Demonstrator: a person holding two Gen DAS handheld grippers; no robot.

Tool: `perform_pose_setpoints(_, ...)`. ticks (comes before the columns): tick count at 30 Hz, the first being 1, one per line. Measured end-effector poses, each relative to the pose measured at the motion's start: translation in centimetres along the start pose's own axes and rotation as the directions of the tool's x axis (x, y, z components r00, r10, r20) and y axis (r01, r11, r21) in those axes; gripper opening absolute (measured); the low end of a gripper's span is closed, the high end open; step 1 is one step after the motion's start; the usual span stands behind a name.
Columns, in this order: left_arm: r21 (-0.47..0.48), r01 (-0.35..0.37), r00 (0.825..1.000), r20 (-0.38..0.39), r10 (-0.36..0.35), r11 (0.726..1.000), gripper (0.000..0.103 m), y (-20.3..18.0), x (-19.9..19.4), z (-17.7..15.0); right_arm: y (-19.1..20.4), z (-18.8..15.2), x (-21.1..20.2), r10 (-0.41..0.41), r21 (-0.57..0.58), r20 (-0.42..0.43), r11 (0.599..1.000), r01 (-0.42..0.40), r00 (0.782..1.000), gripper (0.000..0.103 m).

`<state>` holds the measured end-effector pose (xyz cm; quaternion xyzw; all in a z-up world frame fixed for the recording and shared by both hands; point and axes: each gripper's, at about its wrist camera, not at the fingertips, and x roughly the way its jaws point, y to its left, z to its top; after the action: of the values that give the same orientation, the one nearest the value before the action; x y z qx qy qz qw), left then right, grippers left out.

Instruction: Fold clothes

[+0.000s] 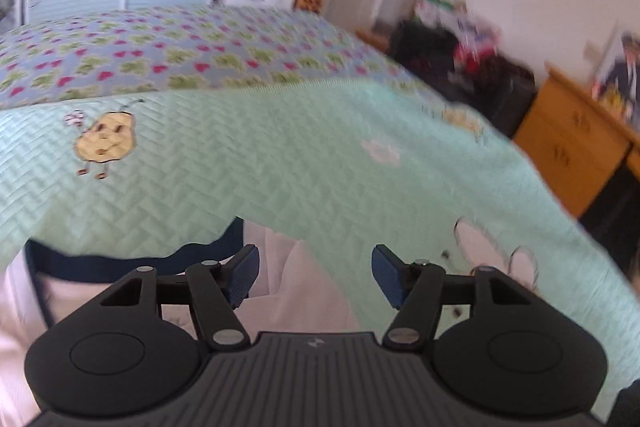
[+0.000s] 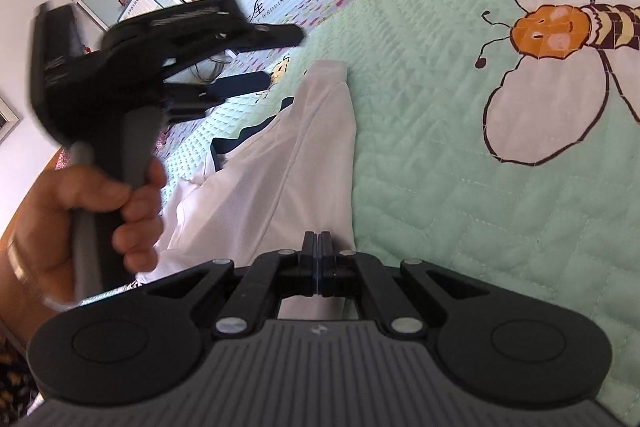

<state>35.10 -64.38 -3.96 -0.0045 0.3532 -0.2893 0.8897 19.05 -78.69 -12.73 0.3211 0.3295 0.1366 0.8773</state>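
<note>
Evidently thin and limp, the white garment (image 2: 280, 163) lay on the bed (image 2: 440, 187); the right hand-held gripper (image 2: 319, 247) pinched its edge, the left hand-held gripper (image 1: 316, 267) gaped empty; hems suited grasping.

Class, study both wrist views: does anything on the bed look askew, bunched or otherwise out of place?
Yes. The white garment is not flat: it lies bunched in a long, creased strip on the green quilt, with its dark trim twisted. The right tool is shut on its near edge; the left tool is open.

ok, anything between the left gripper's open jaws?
Nothing is held. In the left wrist view, the left gripper jaws stand open above the white garment, which lies on the green quilt.
</note>
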Motion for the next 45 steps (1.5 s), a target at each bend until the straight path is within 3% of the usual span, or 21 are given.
perform_pose_setpoints(3,0.058,0.020,0.999,-0.043,-0.017,0.998,0.060,-0.6,1.6,0.3,-0.3,0.0,0.0,0.012,0.013,-0.001,1.000,-0.012,1.000,0.000)
perform_pose_setpoints(5,0.085,0.022,0.997,-0.077,-0.016,0.996,0.028,-0.8,2.7,0.3,-0.2,0.0,0.1,0.013,0.012,0.000,1.000,-0.013,1.000,0.000)
perform_pose_setpoints(6,0.102,0.012,0.995,-0.100,-0.002,0.995,0.003,-0.9,3.2,0.2,-0.2,0.0,0.1,0.012,0.010,0.000,1.000,-0.012,1.000,0.000)
perform_pose_setpoints(8,0.133,-0.002,0.992,-0.126,0.019,0.991,0.003,-1.2,3.7,-0.1,-0.1,0.0,0.1,0.014,0.012,0.000,1.000,-0.014,1.000,0.000)
perform_pose_setpoints(14,0.123,-0.027,0.999,-0.035,0.031,0.992,0.001,-1.1,2.8,0.7,-0.2,0.2,0.2,0.011,0.035,0.014,0.999,-0.012,1.000,0.000)
perform_pose_setpoints(18,0.118,-0.030,0.998,-0.053,0.037,0.993,0.001,-0.9,4.1,1.1,0.2,0.1,0.2,-0.020,0.009,0.027,1.000,0.020,0.999,0.000)
perform_pose_setpoints(23,0.097,-0.049,0.998,-0.019,0.052,0.994,0.007,0.0,2.6,0.8,0.5,0.0,0.1,-0.028,0.008,0.024,1.000,0.028,0.999,0.000)
perform_pose_setpoints(28,0.066,-0.079,0.997,0.033,0.077,0.995,0.037,1.2,0.5,0.4,0.5,0.1,-0.7,-0.045,0.030,0.033,0.999,0.044,0.998,0.002)
perform_pose_setpoints(30,0.053,-0.090,0.995,0.054,0.087,0.995,0.051,1.6,-0.4,0.3,0.9,0.0,-1.2,-0.049,0.017,0.060,0.999,0.048,0.997,0.009)
perform_pose_setpoints(31,0.047,-0.095,0.994,0.064,0.092,0.994,0.056,1.9,-0.8,0.2,1.0,0.0,-1.4,-0.050,0.005,0.077,0.999,0.050,0.996,0.018)
perform_pose_setpoints(33,0.072,-0.095,0.995,0.045,0.091,0.993,0.056,2.3,-1.3,-0.3,1.2,0.0,-1.7,-0.060,-0.007,0.103,0.998,0.061,0.993,0.026)
perform_pose_setpoints(36,0.135,-0.140,0.990,-0.004,0.142,0.981,0.056,3.3,-1.3,-1.6,0.9,-0.1,-1.4,-0.086,-0.017,0.108,0.996,0.089,0.990,0.027)
perform_pose_setpoints(41,0.159,-0.104,0.989,-0.087,0.118,0.982,0.054,4.6,-0.3,-3.3,0.9,-0.1,-0.8,-0.094,-0.047,0.110,0.994,0.099,0.990,0.027)
perform_pose_setpoints(43,0.214,-0.157,0.982,-0.071,0.176,0.964,0.031,4.1,-0.1,-3.9,1.0,0.0,-0.7,-0.098,-0.068,0.102,0.992,0.105,0.990,0.027)
perform_pose_setpoints(45,0.251,-0.216,0.971,-0.048,0.235,0.944,0.021,3.6,0.0,-4.3,1.6,-0.1,-0.8,-0.150,-0.122,0.091,0.980,0.160,0.985,0.011)
